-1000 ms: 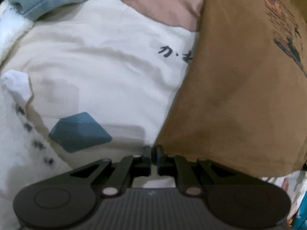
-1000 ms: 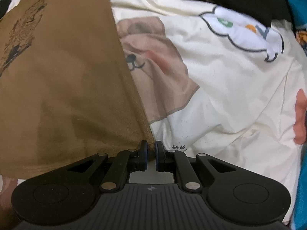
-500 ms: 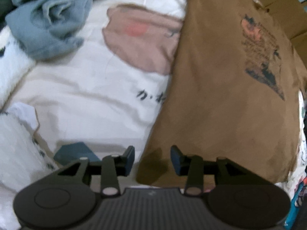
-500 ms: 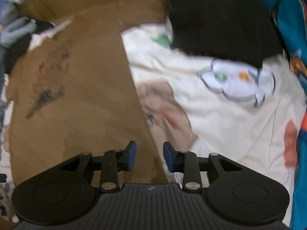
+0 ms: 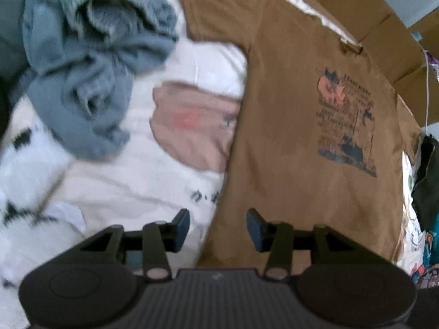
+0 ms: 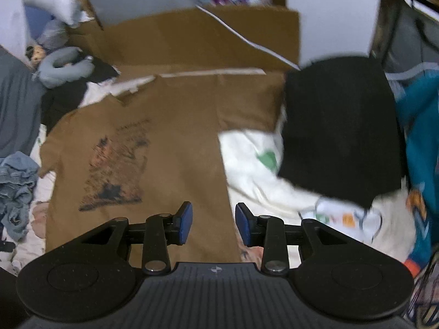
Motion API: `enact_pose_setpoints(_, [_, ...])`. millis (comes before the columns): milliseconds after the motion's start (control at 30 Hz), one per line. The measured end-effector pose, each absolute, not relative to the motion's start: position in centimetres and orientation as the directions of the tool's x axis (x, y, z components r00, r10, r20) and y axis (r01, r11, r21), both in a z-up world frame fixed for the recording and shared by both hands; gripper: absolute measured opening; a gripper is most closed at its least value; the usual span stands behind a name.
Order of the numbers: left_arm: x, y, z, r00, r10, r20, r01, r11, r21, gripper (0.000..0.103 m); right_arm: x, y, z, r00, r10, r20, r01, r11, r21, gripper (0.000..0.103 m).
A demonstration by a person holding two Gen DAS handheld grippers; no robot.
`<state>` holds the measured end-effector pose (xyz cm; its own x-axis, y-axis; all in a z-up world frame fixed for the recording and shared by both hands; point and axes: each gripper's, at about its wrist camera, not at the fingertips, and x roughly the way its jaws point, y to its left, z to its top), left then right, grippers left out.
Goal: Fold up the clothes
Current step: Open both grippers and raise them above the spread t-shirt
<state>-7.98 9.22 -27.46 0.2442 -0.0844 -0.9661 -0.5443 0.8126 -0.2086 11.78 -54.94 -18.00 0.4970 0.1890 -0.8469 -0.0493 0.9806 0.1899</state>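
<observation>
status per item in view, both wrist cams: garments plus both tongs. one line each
brown T-shirt: spread flat on the bedding, print up, not held
blue-grey garment: crumpled heap, unfolded
black garment: lying flat, looks folded
left tongs: open, just been opening, nothing between them
right tongs: open, just been opening, nothing between them

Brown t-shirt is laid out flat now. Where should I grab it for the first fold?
Probably the brown t-shirt at its left long edge, coming from over the white sheet: that edge lies straight and exposed, so it should lift cleanly.
</observation>
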Motion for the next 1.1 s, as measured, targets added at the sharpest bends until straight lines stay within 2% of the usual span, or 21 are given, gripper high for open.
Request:
enact_pose_setpoints(100, [-7.2,9.9,-25.4,0.268,-0.045,-0.962,-0.524,0.831,-0.185,0.049,13.7,-53.5,-14.7,0.515,0.199,-0.834,-0.095,0.98,0.176,0.042])
enact_pose_setpoints(233, [-6.7,11.0,-22.6,0.312,-0.047,-0.949,-0.513,0.832,-0.209,0.05,15.8,-51.7,-9.9,0.559,0.197,-0.805,-0.124,0.98,0.154,0.048])
enact_pose_setpoints(433, [-5.8,12.5,-18.4,0.37,-0.043,-0.928,-0.491,0.839,-0.235,0.053,17.6,-48.4,-3.3,0.611,0.162,-0.775,-0.15,0.985,0.087,0.049])
enact_pose_setpoints(600, [-4.9,13.5,-14.6,0.43,-0.027,-0.902,-0.503,0.823,-0.265,0.054,17.8,-47.1,0.2,0.639,0.15,-0.754,-0.122,0.988,0.093,0.058])
enact_pose_setpoints(867, [-2.5,14.9,-9.1,0.509,-0.035,-0.86,-0.459,0.834,-0.306,0.056,16.7,-47.3,3.9,0.642,0.152,-0.751,-0.096,0.988,0.119,0.065])
enact_pose_setpoints(933, [-2.3,14.9,-8.0,0.52,-0.046,-0.853,-0.445,0.838,-0.316,0.059,16.6,-47.6,4.4,0.644,0.168,-0.747,-0.092,0.985,0.143,0.068])
enact_pose_setpoints(1000, [-2.1,14.7,-6.9,0.53,-0.049,-0.847,-0.425,0.849,-0.315,0.067,16.4,-48.0,4.5,0.651,0.186,-0.736,-0.084,0.981,0.174,0.073])
enact_pose_setpoints(1100, [-1.4,13.9,-5.9,0.534,-0.048,-0.844,-0.409,0.859,-0.308,0.069,15.9,-48.4,3.6,0.667,0.216,-0.713,-0.081,0.972,0.219,0.075])
